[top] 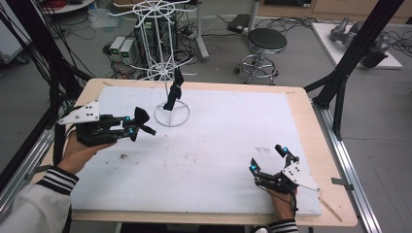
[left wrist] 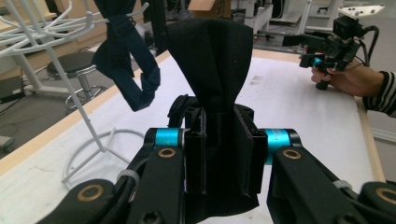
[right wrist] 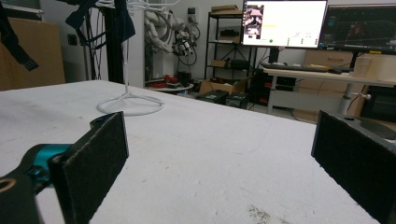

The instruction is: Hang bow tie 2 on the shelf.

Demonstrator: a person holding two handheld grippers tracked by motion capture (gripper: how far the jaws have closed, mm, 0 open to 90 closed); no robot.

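- High view: the left gripper hangs above the white foam-like table cover, left of the white wire rack, its jaws clamped on a soft black cloth. A second dark cloth hangs from the rack. The right gripper rests near the front right edge.
- Left gripper view: the black cloth fans upward, pinched between the pads.
- Right gripper view: two fuzzy rectangular pads stand wide apart, with only the table cover seen between them.

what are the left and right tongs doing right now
Left tongs: shut on a black cloth, held up off the table near the white wire rack.
Right tongs: open, nothing between them, low over the table.
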